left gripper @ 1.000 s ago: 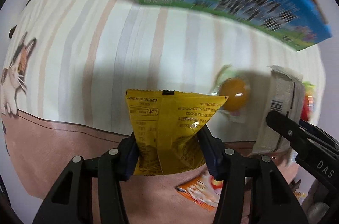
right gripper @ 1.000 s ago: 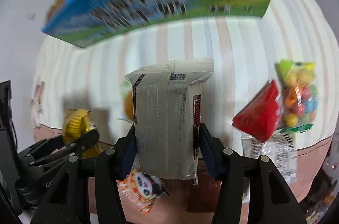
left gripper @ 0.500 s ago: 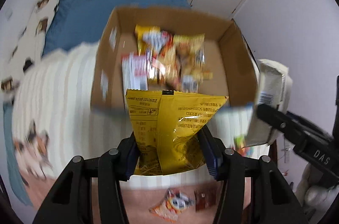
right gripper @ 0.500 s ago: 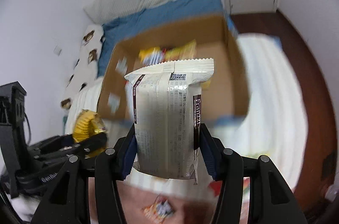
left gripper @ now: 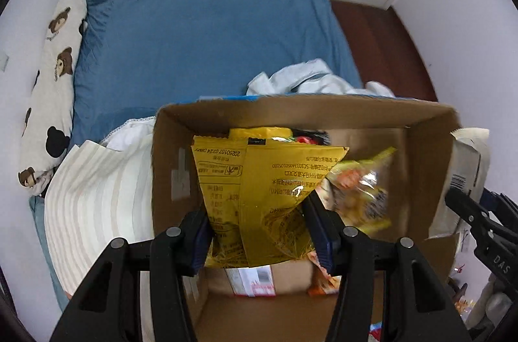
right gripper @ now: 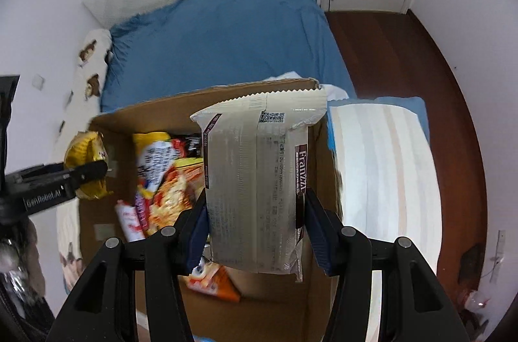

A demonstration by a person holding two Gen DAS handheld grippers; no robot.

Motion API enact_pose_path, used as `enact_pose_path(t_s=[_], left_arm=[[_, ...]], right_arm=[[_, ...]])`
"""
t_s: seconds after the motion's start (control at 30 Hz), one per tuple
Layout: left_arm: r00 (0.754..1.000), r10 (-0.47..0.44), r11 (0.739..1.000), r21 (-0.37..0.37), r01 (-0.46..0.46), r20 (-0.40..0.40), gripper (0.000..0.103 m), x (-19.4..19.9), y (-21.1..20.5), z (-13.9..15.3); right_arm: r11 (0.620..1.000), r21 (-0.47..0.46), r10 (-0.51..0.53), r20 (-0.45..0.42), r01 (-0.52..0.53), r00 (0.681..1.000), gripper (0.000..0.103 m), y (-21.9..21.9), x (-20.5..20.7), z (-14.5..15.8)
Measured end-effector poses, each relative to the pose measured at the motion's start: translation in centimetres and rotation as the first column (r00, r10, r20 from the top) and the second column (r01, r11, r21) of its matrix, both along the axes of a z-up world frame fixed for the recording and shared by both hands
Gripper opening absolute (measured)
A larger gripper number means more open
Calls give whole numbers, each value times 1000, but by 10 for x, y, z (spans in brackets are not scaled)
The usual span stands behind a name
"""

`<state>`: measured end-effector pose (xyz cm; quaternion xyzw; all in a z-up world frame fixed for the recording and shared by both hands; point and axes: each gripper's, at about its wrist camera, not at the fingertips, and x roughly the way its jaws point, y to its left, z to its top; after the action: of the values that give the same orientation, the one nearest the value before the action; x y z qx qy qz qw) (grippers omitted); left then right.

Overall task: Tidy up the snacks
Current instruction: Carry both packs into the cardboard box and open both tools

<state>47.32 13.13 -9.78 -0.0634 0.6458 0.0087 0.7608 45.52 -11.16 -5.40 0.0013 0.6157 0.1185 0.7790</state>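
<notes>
My left gripper [left gripper: 259, 232] is shut on a yellow snack bag [left gripper: 259, 183] and holds it over the open cardboard box [left gripper: 168, 167]. My right gripper [right gripper: 255, 228] is shut on a grey-white wrapped snack pack [right gripper: 252, 180] above the same box [right gripper: 162, 109], at its right side. Several snack packets [right gripper: 162, 186] lie inside the box. The right gripper with its pack shows at the right edge of the left wrist view [left gripper: 466, 177]. The left gripper's yellow bag shows at the left of the right wrist view [right gripper: 85, 164].
The box stands on a bed with a striped cream blanket [left gripper: 94, 196] and a blue sheet [left gripper: 200, 38]. A bear-print pillow [left gripper: 48, 89] lies at the left. Crumpled white cloth [left gripper: 310, 80] lies behind the box. Brown floor [right gripper: 404, 57] is at the right.
Both grippers have risen and moved forward from low over the striped blanket to above the open box, each still holding its snack.
</notes>
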Motion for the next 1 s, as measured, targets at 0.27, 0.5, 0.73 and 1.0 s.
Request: enact_pose_path(t_s=[0.27, 0.5, 0.73, 1.0], left_arm=[[993, 10, 999, 46, -4, -120, 50, 26, 17, -56], [993, 37, 999, 10, -36, -109, 84, 26, 24, -61], [997, 40, 999, -16, -41, -73, 90, 17, 19, -46], [997, 51, 999, -11, -50, 57, 90, -19, 3, -14]], right_arm=[[999, -41, 29, -100, -33, 995, 63, 9, 25, -49], [998, -60, 28, -131, -36, 991, 95, 21, 28, -63], [999, -50, 0, -120, -6, 993, 96, 21, 26, -62], [999, -44, 4, -54, -6, 999, 97, 22, -6, -39]])
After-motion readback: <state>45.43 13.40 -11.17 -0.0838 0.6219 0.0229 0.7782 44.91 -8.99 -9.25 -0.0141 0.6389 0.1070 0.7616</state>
